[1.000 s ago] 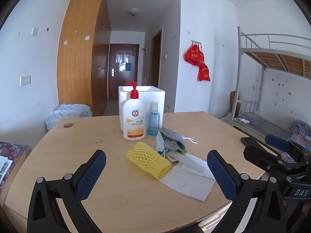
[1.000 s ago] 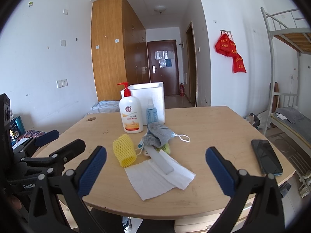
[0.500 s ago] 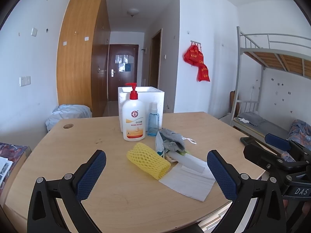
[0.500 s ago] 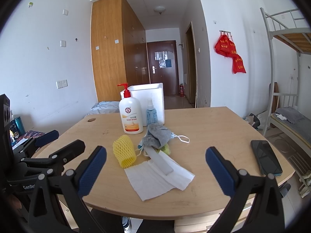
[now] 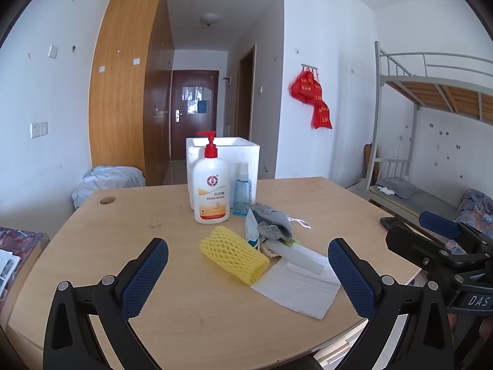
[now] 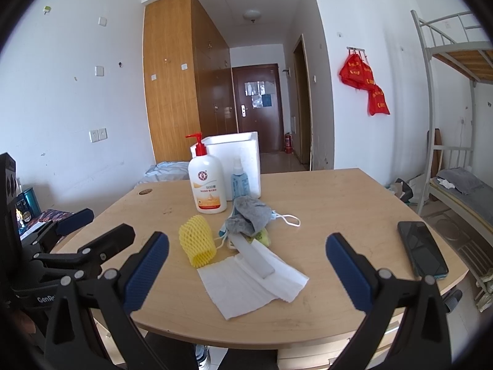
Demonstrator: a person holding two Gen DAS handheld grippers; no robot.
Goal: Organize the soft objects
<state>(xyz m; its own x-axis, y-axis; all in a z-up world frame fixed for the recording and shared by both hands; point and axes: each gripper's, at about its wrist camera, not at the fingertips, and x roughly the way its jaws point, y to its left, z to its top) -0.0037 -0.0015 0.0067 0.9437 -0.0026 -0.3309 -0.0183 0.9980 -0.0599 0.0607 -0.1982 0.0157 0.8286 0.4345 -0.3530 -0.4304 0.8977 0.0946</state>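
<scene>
A yellow foam net sleeve (image 5: 233,254) (image 6: 198,241) lies mid-table. Beside it are a grey cloth (image 5: 274,223) (image 6: 249,217) on a face mask (image 6: 285,217), a white paper towel (image 5: 297,286) (image 6: 251,282) and a white block (image 6: 252,254) on top of it. A white foam box (image 5: 222,166) (image 6: 238,160) stands behind. My left gripper (image 5: 248,273) is open and empty, above the near table edge. My right gripper (image 6: 246,266) is open and empty, in front of the pile.
A lotion pump bottle (image 5: 211,185) (image 6: 205,182) and a small blue spray bottle (image 5: 242,189) (image 6: 239,182) stand before the box. A black phone (image 6: 421,248) lies at the table's right edge. A bunk bed (image 5: 431,117) stands to the right.
</scene>
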